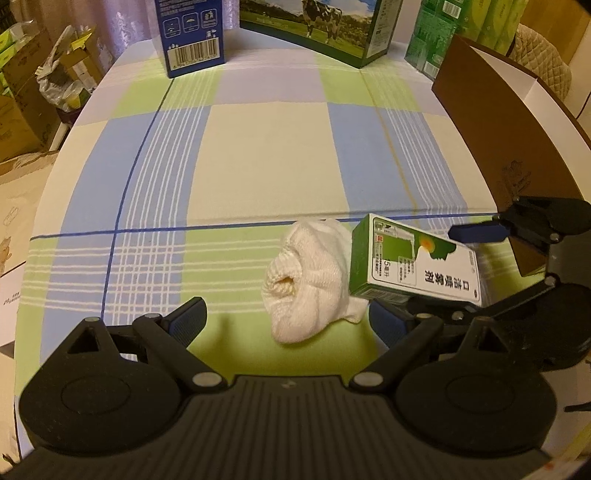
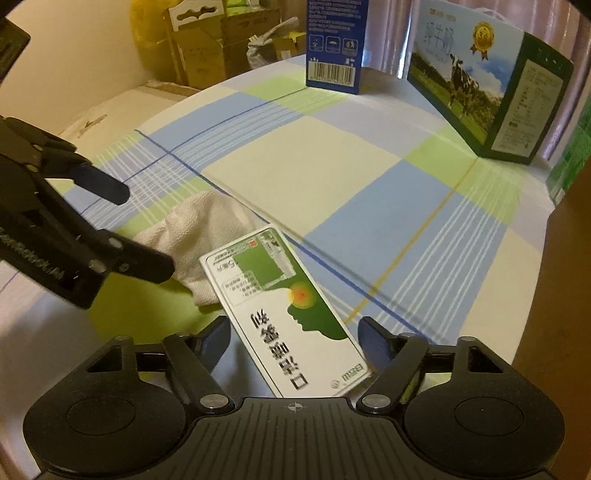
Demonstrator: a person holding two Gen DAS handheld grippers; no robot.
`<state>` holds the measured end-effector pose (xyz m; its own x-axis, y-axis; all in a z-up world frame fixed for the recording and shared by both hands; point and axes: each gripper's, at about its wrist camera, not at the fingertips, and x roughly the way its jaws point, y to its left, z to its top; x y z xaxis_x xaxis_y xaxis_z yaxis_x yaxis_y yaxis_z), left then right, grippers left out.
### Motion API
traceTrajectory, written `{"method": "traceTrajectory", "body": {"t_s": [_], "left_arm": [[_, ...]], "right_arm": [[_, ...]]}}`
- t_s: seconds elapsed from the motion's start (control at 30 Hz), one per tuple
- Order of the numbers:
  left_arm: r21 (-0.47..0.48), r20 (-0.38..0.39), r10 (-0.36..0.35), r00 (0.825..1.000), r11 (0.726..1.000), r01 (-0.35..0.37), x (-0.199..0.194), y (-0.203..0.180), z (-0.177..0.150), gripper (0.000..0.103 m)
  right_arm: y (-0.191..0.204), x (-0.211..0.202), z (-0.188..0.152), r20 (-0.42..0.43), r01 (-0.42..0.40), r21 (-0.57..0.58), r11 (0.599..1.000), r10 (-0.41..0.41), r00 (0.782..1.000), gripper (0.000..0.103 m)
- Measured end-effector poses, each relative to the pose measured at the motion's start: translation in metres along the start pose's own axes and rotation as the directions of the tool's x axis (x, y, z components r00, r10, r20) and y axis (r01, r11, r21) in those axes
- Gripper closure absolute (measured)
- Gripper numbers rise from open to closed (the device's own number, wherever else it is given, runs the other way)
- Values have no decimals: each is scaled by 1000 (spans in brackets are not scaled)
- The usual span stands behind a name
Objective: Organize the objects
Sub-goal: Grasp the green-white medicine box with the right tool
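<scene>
A rolled white sock [image 1: 310,280] lies on the checked tablecloth [image 1: 258,155], just ahead of my left gripper [image 1: 286,319], which is open with a finger on each side of it. To its right a green and white medicine box [image 1: 413,262] is tilted up off the cloth. My right gripper [image 2: 295,339] is shut on the medicine box [image 2: 291,314] across its width. In the right wrist view the left gripper [image 2: 125,227] stands open beside the sock [image 2: 199,236].
At the back of the table stand a blue carton [image 1: 192,33], a milk case with a cow picture [image 1: 317,26] and green packs [image 1: 436,40]. A brown cardboard box [image 1: 498,129] lines the right edge. Cardboard boxes [image 1: 22,92] pile up off the table's left.
</scene>
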<state>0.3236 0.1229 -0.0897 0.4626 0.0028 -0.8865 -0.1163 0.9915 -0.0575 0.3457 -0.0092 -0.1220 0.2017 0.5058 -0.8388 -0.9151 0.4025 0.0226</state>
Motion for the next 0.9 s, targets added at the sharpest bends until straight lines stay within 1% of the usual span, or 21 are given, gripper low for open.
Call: {"method": "traceTrajectory", "body": {"t_s": [0.1,0.13,0.2,0.33,0.5,0.57,0.67,0.73,0.8,0.83,0.9], "left_arm": [[15,3,-10,1000,1000,10,3,-2,2,10],[20,3,-15,1000,1000,15,5,-2,2,10],[27,4,-22,1000,999,22,7,-4,3,10],[48,14,-43,999,998,42,12,-7,6,10],[90,22,-56,998,994,54,24,-11,12,10],[101,24,-66,998,993,64,30,-12,15,10],[110,14,-67,998,992,65,40,-13,18,11],[108,3,-67,998,992,66,46,-13,19,16],[98,-8,-68,998,993,68,51,-13,20,24],[91,-13,-66,998,994,67,52,-13,19,26],[68,-14,-77,997,995,78,53,-12,17,33]], "right_arm": [[-3,-7,-6,-14,27,59,998,-26,1000,42],[-4,-9,-8,-20,40,86,995,-38,999,42],[-9,-14,-13,-39,69,165,984,-63,997,45],[-17,-26,-25,-80,135,281,950,-117,990,45],[-24,-39,-39,-98,199,367,909,-176,980,45],[-27,-42,-42,-94,208,396,894,-186,978,45],[-29,-44,-42,-86,203,410,889,-184,979,45],[-30,-43,-42,-86,194,416,889,-174,981,45],[-28,-37,-41,-85,177,424,888,-156,984,45],[-28,-36,-41,-86,177,421,889,-155,984,45],[-26,-34,-39,-84,181,404,897,-161,983,45]]}}
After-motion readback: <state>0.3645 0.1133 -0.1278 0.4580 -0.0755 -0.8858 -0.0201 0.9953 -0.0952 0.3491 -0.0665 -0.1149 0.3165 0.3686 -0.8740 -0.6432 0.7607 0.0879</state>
